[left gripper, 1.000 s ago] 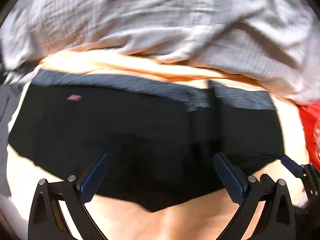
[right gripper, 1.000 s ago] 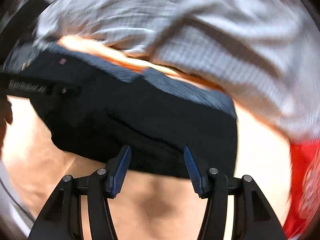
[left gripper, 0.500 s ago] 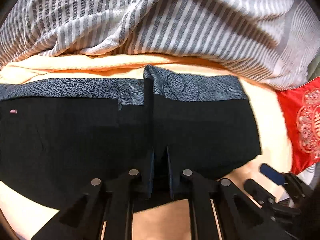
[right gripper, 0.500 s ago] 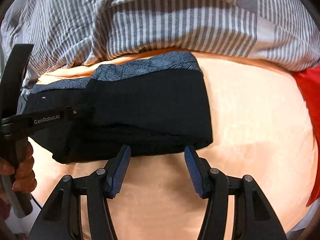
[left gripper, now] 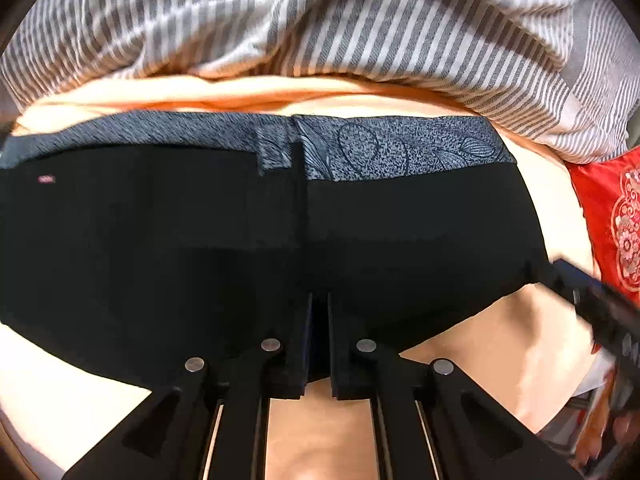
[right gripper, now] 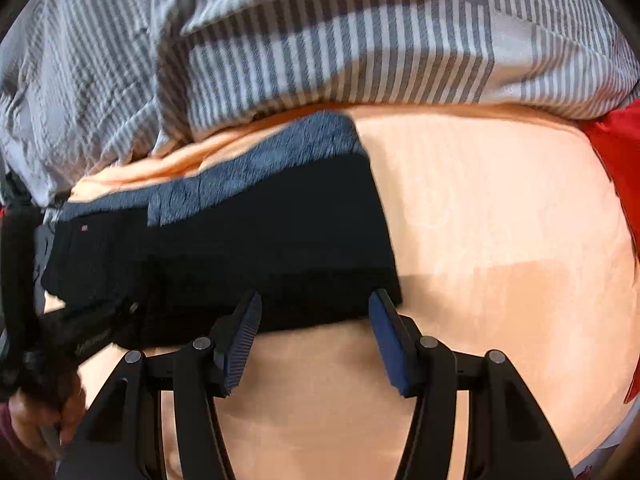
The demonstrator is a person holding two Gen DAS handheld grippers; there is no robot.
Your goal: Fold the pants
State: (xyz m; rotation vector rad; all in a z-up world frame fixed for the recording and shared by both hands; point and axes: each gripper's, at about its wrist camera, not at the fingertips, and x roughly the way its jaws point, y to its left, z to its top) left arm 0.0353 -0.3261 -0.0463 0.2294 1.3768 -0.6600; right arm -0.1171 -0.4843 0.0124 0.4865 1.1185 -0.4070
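Lying black pants (left gripper: pixel 200 248) on peach sheet (right gripper: pixel 500 220), left tongs (left gripper: pixel 318 320) clamped on hem, right tongs (right gripper: pixel 314 320) apart

1. The pants (left gripper: pixel 200 248) are black, with a blue-grey speckled, leaf-patterned waistband (left gripper: pixel 400 152).
2. The blanket (left gripper: pixel 320 32) has grey and white stripes.
3. The sheet (right gripper: pixel 500 220) is plain peach.
4. The cushion (left gripper: pixel 612 216) is red with pale floral ornament.

Black hand-held gripper (right gripper: pixel 316 340) frame, silver rivets, ribbed blue pads (right gripper: pixel 242 344) (white lettering, blurred)
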